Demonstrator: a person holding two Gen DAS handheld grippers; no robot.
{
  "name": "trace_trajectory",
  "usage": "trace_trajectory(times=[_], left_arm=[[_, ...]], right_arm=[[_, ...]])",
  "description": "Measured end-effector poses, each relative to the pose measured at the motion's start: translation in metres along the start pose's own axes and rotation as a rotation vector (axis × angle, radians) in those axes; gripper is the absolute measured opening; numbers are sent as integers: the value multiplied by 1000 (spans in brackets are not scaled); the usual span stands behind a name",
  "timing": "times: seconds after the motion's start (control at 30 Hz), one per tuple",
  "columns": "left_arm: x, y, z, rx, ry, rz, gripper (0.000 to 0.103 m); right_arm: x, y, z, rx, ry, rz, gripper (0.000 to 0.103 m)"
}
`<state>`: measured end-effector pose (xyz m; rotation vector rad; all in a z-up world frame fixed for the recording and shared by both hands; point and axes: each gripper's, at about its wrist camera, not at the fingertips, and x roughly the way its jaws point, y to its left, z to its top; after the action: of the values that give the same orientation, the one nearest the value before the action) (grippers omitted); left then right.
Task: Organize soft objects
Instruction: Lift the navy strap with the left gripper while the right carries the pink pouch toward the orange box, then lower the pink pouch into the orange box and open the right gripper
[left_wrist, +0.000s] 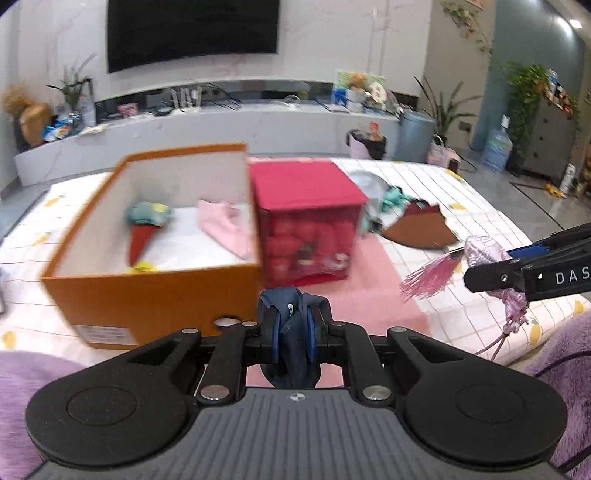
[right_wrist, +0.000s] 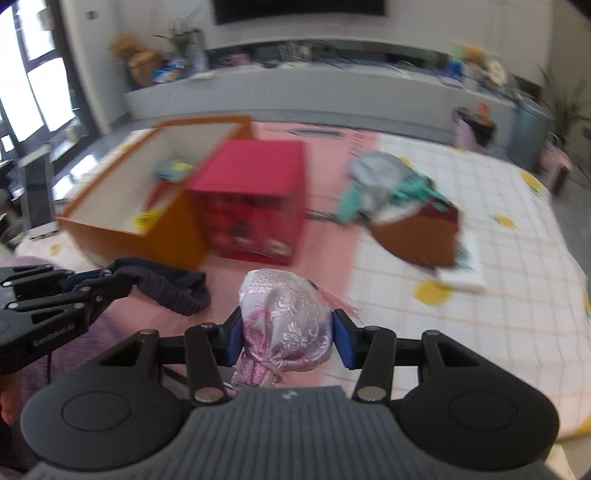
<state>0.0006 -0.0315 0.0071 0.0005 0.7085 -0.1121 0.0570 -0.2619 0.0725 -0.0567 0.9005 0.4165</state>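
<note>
Item 1: left hand-held gripper (left_wrist: 293, 332). Jaws narrow, clamped on a dark navy cloth (left_wrist: 291, 339); the fabric bunches above and hangs below the blue pads (left_wrist: 275, 332). In the right wrist view the same cloth (right_wrist: 173, 286) trails from the gripper, off the surface.

Item 2: right hand-held gripper (right_wrist: 288, 332). Jaws about half spread, pads pressing both sides of a pink-and-white brocade pouch (right_wrist: 286, 317). The pouch has a gathered neck toward the camera and a pink tassel (left_wrist: 428, 277) on its far side. It is held above the bed.

Item 3: orange box (left_wrist: 147, 295), open-topped, white inside, standing on the bed (left_wrist: 480, 192) at left. Contents: a teal-and-red soft item (left_wrist: 146, 229) and a pink cloth (left_wrist: 225, 229).

Item 4: red box (left_wrist: 306, 225), closed top, clear front showing red contents; touching the orange box's right side.

Item 5: loose pile right of the red box, on the checked bedcover: grey cloth (right_wrist: 380, 177), teal cloth (right_wrist: 410, 188), and a brown-and-maroon piece (right_wrist: 417, 236). Blurred; finer detail cannot be told.

Item 6: pink mat (left_wrist: 376, 280) under the boxes.
</note>
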Motion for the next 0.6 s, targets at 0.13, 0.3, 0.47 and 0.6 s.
trace_trajectory(times=[0.13, 0.3, 0.47, 0.6], left_arm=[[-25, 26, 13, -41, -37, 30, 16], [-48, 55, 46, -78, -146, 85, 16], [-51, 83, 80, -83, -214, 136, 16], [-39, 105, 98, -137, -221, 151, 16]], right_arm=[[-13, 41, 26, -65, -61, 82, 49], [-28, 94, 68, -174, -167, 147, 49], [-31, 132, 108, -236, -239, 146, 49], [-21, 146, 136, -253, -288, 158, 49]])
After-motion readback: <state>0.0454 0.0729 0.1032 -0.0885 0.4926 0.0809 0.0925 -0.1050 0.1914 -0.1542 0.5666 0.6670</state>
